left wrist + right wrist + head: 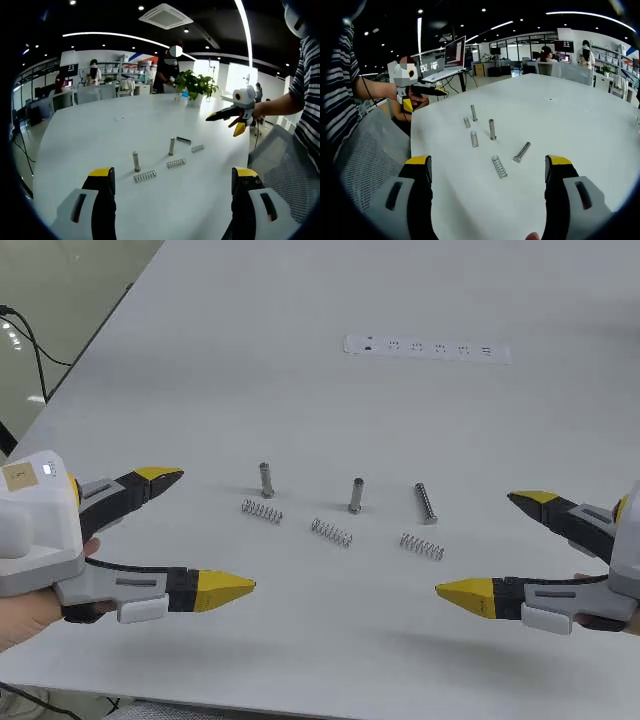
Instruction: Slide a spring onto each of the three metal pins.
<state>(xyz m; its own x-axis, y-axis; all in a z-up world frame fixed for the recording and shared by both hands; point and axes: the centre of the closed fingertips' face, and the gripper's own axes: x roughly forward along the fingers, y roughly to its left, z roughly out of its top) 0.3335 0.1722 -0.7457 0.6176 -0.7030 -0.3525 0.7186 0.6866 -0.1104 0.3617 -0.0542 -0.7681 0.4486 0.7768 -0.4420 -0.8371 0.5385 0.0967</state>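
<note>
Three metal pins sit mid-table: the left pin (266, 480) and middle pin (356, 495) stand upright, the right pin (426, 503) lies on its side. A spring lies in front of each: left spring (262, 511), middle spring (331, 532), right spring (422, 546). My left gripper (218, 530) is open at the left, well short of the left spring. My right gripper (474, 545) is open at the right, beside the right spring. In the left gripper view the nearest pin (136, 161) and spring (145, 175) lie ahead. The right gripper view shows the lying pin (522, 151) and nearest spring (499, 166).
A white power strip (427, 348) lies at the far side of the grey table (300, 400). The table's near edge runs just below both grippers. Cables hang off the left edge. Office desks, a plant (195, 85) and people stand beyond the table.
</note>
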